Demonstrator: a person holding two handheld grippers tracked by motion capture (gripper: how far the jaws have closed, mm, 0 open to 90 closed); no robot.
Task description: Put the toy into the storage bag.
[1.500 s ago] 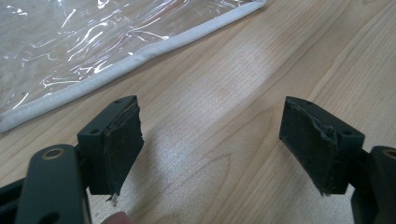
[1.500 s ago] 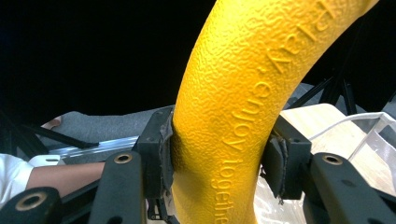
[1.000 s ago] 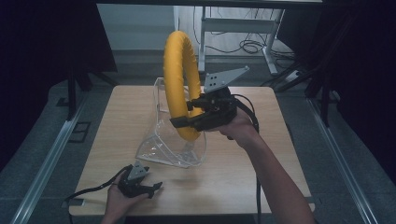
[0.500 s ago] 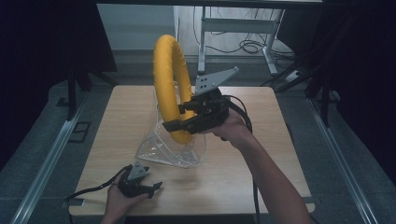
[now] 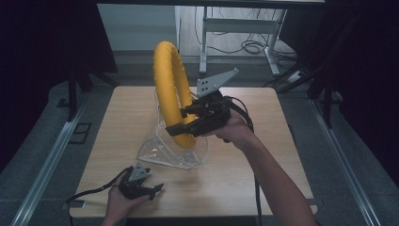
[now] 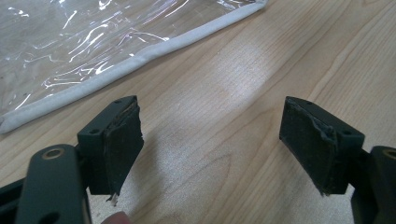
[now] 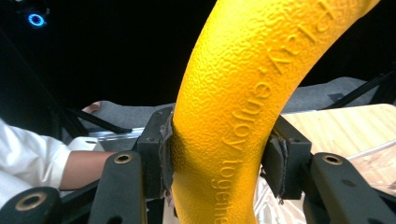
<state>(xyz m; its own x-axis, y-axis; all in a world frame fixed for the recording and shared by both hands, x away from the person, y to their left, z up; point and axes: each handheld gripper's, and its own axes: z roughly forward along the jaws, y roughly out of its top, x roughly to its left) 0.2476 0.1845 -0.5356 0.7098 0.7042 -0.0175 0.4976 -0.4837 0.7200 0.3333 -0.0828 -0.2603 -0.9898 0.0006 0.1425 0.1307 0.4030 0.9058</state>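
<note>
A thick yellow foam ring point(image 5: 172, 89) stands upright above the wooden table point(image 5: 282, 141), its lower part inside a clear plastic bag point(image 5: 171, 153) with a white trim. My right gripper point(image 5: 181, 125) is shut on the ring's lower part; in the right gripper view both pads press the textured ring point(image 7: 233, 107), which bears raised lettering. My left gripper point(image 5: 153, 189) rests near the table's front edge, apart from the bag. In the left gripper view it point(image 6: 210, 144) stands open over bare wood, and the bag's trimmed edge point(image 6: 126, 63) lies just beyond its jaws.
A metal desk frame and cables point(image 5: 244, 42) stand on the floor behind the table. Rails point(image 5: 51, 155) run along the floor at both sides. A person's white sleeve point(image 7: 28, 158) is seen low at the left of the right gripper view.
The right gripper has carried the yellow ring a little to the left and turned it slightly. The left gripper has stayed where it was.
</note>
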